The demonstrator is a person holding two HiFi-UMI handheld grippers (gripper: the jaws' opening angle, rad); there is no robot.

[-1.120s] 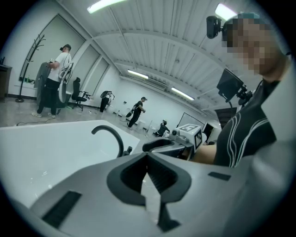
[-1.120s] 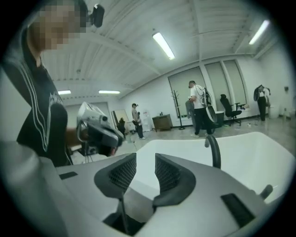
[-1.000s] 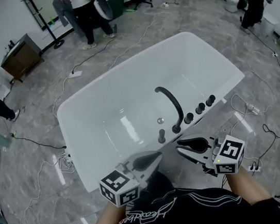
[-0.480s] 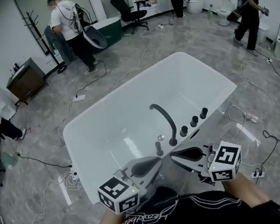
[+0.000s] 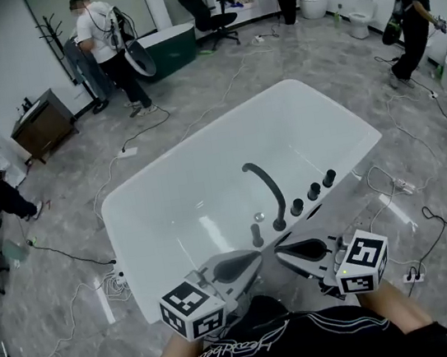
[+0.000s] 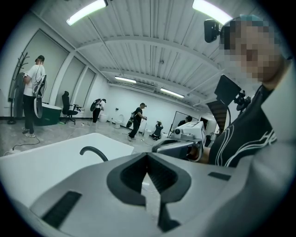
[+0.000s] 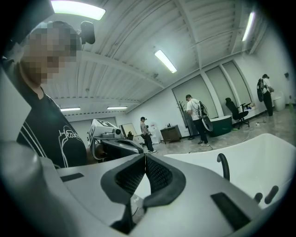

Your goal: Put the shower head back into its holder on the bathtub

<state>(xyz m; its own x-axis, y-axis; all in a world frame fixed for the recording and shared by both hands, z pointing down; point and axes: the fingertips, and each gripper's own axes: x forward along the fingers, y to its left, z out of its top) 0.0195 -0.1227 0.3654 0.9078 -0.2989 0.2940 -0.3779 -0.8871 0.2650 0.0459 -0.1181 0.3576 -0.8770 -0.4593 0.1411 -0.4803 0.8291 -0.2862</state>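
Observation:
The white bathtub [image 5: 168, 198] fills the middle of the head view. On its near rim stand a black curved faucet [image 5: 265, 188], three black knobs [image 5: 313, 192] and a short black upright piece [image 5: 257, 235], seemingly the shower head in its holder. My left gripper [image 5: 257, 254] and right gripper [image 5: 278, 249] hover just in front of that rim, tips facing each other and close together. Both are shut with nothing between the jaws. The left gripper view shows its shut jaws, the left gripper [image 6: 147, 159], before the faucet [image 6: 92, 152]. In the right gripper view the right gripper [image 7: 145, 156] is likewise shut and empty.
Cables [image 5: 122, 168] trail over the grey marble floor around the tub. Several people stand at the room's edges, one by a dark green tub [image 5: 171, 48]. A wooden cabinet [image 5: 42, 121] and a coat stand [image 5: 60, 31] are at the back left. A power strip [image 5: 400, 187] lies right of the tub.
The right gripper's jaws have closed from partly open to shut. Both grippers have risen a little and stay close together. The left gripper stays shut.

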